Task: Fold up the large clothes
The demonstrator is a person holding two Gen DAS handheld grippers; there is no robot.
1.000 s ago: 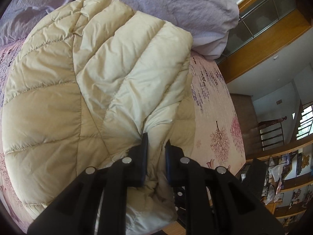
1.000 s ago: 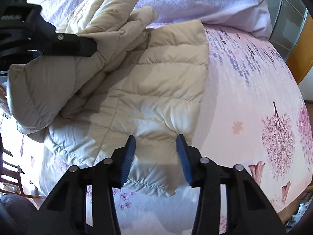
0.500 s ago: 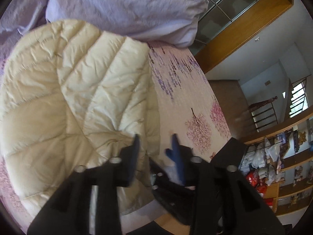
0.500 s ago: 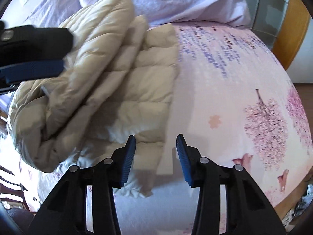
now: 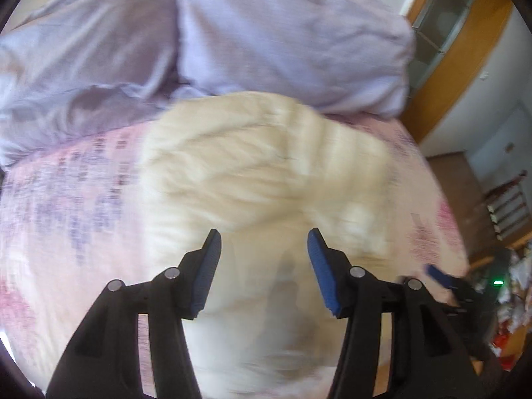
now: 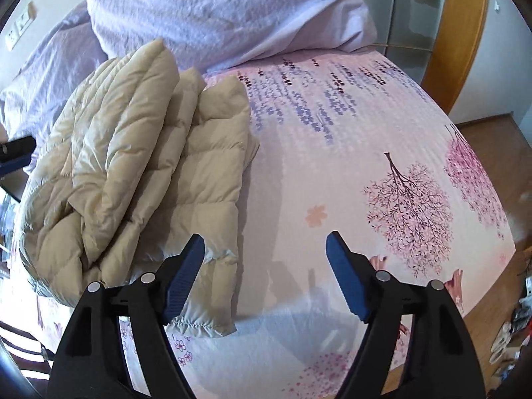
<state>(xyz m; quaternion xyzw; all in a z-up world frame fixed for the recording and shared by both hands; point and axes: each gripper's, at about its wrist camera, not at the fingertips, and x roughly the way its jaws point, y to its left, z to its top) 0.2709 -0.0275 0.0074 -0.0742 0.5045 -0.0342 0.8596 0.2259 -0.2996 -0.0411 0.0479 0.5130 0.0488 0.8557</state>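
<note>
A beige quilted down jacket (image 6: pixel 143 166) lies folded in layers on the pink floral bed sheet (image 6: pixel 349 133), left of centre in the right wrist view. It fills the middle of the blurred left wrist view (image 5: pixel 259 173). My left gripper (image 5: pixel 262 249) is open and empty above the jacket's near part. My right gripper (image 6: pixel 266 256) is open and empty, its left finger over the jacket's near right corner, its right finger over bare sheet. The left gripper's tip shows at the far left edge of the right wrist view (image 6: pixel 15 154).
Lilac pillows and a duvet (image 6: pixel 232 13) lie at the head of the bed behind the jacket. A wooden frame with glass panels (image 6: pixel 462 33) stands at the right. Wooden floor (image 6: pixel 492 126) and clutter lie beyond the bed's right edge.
My left gripper let go of the jacket's folded-over part and opened wide. The jacket now lies folded on itself. My right gripper opened wider and drew back to the right.
</note>
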